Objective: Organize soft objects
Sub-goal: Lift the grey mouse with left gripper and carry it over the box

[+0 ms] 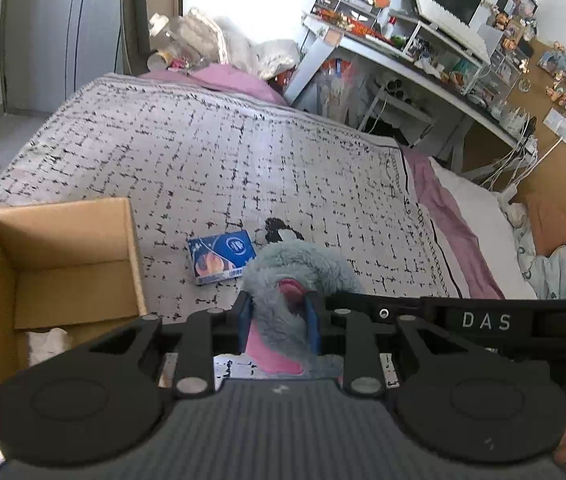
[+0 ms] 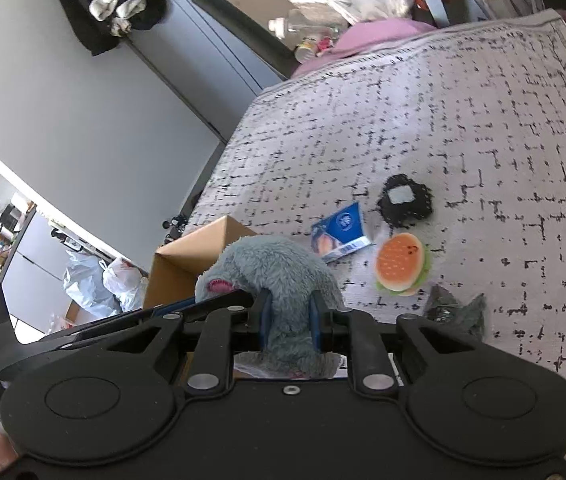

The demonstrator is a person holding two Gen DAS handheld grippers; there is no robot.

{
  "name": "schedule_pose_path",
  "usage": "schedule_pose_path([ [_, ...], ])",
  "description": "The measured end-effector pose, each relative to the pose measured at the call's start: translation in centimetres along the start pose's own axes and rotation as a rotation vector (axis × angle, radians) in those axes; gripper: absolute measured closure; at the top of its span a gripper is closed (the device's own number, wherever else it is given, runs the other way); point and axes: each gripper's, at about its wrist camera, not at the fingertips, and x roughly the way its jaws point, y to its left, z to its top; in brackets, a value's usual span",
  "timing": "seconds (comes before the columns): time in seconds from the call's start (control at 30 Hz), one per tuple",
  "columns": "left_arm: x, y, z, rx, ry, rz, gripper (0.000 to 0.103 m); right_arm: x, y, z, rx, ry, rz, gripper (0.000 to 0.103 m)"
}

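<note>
A grey and pink plush toy (image 1: pixel 295 276) is held between both grippers above the patterned bedspread. My left gripper (image 1: pixel 279 312) is shut on one part of it. My right gripper (image 2: pixel 289 316) is shut on another part of the same plush (image 2: pixel 275 276). An open cardboard box (image 1: pixel 63 264) sits to the left of the plush, with something white at its bottom; the box (image 2: pixel 187 264) shows behind the plush in the right wrist view. A burger plush (image 2: pixel 401 266), a black soft piece (image 2: pixel 405 200) and a blue packet (image 2: pixel 339 236) lie on the bed.
The bedspread (image 1: pixel 243 152) covers most of the bed. A cluttered desk (image 1: pixel 423 60) stands beyond the bed's far right side. Pillows and bags (image 1: pixel 211 44) pile at the far end. A grey crumpled item (image 2: pixel 459 312) lies near my right gripper.
</note>
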Motion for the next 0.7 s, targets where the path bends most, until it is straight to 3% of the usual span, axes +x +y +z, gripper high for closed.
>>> schedule_pose_path([
  [0.7,-6.0,4.4,-1.6,-0.050,-0.103,0.027,0.076,1.2,7.2,-1.8,-0.119,-0.002,0.015,0.084],
])
